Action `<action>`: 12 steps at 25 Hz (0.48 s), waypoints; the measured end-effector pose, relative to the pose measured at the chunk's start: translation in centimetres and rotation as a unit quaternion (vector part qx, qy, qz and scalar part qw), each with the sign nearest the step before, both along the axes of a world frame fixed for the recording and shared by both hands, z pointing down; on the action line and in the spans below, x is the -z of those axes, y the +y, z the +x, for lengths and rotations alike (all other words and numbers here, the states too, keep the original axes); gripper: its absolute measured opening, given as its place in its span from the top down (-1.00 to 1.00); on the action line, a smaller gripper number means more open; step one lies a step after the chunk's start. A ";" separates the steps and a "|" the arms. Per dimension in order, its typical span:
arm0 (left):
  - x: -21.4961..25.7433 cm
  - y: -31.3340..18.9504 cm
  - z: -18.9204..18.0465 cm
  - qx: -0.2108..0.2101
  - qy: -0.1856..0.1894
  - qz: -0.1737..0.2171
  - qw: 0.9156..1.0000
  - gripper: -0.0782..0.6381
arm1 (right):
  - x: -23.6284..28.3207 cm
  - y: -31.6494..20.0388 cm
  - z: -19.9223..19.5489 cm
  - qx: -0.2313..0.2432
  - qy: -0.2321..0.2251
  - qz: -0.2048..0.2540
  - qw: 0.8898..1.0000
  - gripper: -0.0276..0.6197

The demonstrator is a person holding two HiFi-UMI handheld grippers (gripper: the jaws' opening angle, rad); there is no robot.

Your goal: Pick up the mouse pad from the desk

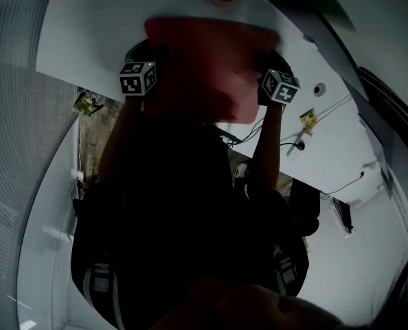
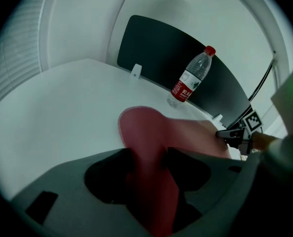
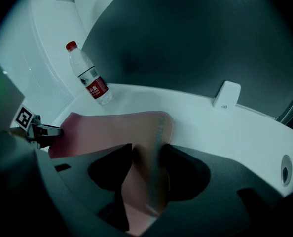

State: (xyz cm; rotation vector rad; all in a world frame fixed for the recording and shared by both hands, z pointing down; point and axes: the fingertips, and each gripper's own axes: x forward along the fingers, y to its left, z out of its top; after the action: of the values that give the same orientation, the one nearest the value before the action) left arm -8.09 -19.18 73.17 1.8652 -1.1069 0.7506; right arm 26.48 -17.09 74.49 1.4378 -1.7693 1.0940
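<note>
Where the person's arms (image 1: 121,143) reach out from the dark torso, each hand carries a gripper with a marker cube (image 1: 137,78) on top. Left gripper (image 1: 151,52) sits at the pad's left edge and right gripper (image 1: 267,59) at its right edge, well apart, both pointing steeply down at the desk (image 1: 87,33). The red pad (image 1: 204,60) spans between them at the desk's near edge, and its near part sticks out past that edge toward the person.

In the left gripper view the left gripper (image 2: 146,157) is clamped on the pad (image 2: 151,132): the pad's edge fills the gap between the jaws and bends up. In the right gripper view the right gripper (image 3: 146,152) pinches the pad (image 3: 112,127) the same way, with the edge folded between the jaws. Each view shows the other gripper at the pad's opposite side.

The pad's far part lies low over the white desk (image 2: 62,112); can't tell if it touches. Past it stands an upright bottle (image 2: 191,78) with a red cap and label, apart from the pad. Behind the bottle is a dark panel (image 2: 156,53) with a small white clip (image 2: 136,71) at its foot
</note>
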 end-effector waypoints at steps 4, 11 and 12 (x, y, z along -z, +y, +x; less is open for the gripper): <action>0.0 0.1 0.2 -0.004 0.000 0.001 1.000 0.12 | -0.1 0.1 -0.2 0.001 -0.001 -0.002 1.000 0.33; -0.1 0.2 0.5 -0.006 0.002 -0.001 1.000 0.13 | -0.1 0.1 -0.5 0.001 -0.002 -0.002 1.000 0.34; -0.1 0.2 0.6 -0.006 0.002 -0.001 1.000 0.13 | -0.1 0.1 -0.6 0.001 -0.003 -0.002 1.000 0.34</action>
State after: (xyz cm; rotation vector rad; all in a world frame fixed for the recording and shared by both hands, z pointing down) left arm -7.54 -19.03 73.30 1.8730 -1.0925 0.7548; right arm 25.87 -16.96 74.55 1.4308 -1.7712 1.1001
